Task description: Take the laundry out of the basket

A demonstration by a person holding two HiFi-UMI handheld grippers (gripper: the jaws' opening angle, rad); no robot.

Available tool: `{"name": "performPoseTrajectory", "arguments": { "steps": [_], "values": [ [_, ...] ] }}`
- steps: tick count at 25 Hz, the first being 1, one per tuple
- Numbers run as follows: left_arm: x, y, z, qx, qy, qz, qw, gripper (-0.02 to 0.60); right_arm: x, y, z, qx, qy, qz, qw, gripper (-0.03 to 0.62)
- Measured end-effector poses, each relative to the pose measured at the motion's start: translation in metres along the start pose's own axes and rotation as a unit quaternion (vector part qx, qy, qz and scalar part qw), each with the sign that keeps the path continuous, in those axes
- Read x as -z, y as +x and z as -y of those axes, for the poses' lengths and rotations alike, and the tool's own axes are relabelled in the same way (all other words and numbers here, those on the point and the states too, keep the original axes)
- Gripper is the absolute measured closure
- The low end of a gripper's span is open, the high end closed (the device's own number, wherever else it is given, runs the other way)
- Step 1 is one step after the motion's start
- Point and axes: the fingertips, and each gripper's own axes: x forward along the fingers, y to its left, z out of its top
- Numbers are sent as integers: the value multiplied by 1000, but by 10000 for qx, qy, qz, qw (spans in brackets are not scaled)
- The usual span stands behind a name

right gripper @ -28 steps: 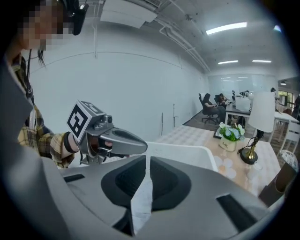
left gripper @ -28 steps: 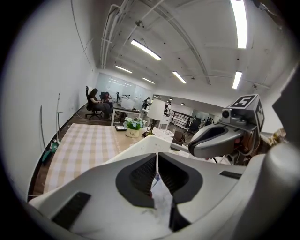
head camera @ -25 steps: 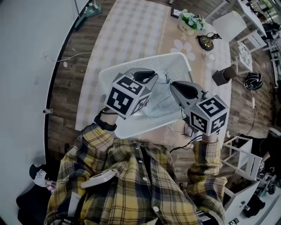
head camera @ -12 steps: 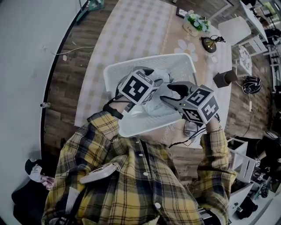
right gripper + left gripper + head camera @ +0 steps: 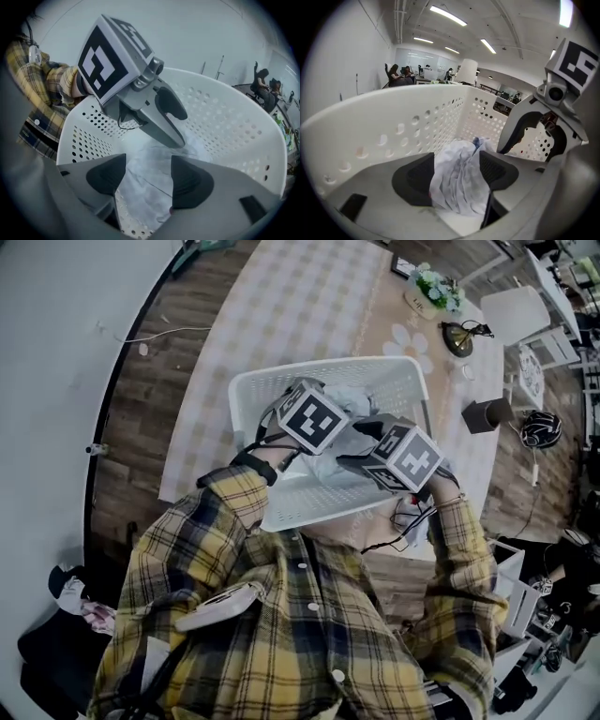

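The left claw (image 5: 457, 174) and the right claw (image 5: 147, 177) are both lowered into the white perforated basket (image 5: 323, 368). The basket stands on the checked surface (image 5: 281, 306), directly in front of the person in the plaid shirt (image 5: 281, 624).

In the head view, the two marker cubes cover most of the basket's interior. Only a crumpled edge of the pale laundry (image 5: 354, 397) shows beyond them, and neither set of jaws can be read from there.

The left gripper view shows what the cubes hide. The left claw is spread, its jaws having just been opening. A rumpled fold of the laundry rises between the two dark pads (image 5: 415, 180) and is not pinched. The basket wall curves round on the left, and the right claw's body blocks the right side of this view. Beyond the rim there is an office with ceiling lights and seated people.

The right gripper view shows the right claw likewise spread, its jaws having just been opening. It points steeply down at laundry lying on the basket floor. Cloth shows in the gap but is not gripped. The left claw's cube and body cross the upper part of this view.

A flower pot (image 5: 436, 287) stands at the far end of the surface.
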Motion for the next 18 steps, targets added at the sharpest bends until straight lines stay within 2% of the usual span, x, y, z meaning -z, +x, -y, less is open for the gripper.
{"name": "performPoseTrajectory", "arguments": {
  "steps": [7,13,18],
  "values": [
    [22,20,-7,-69,-285,-583,9979,208,19,30,7,31,-233,-577,9981,254],
    [45,43,-10,-80,-659,-973,9930,153,33,50,13,66,-521,-1023,9934,247],
    [71,56,-21,-220,-862,-1291,9876,152,52,62,26,151,-519,-1326,9897,247]
  ]
}}
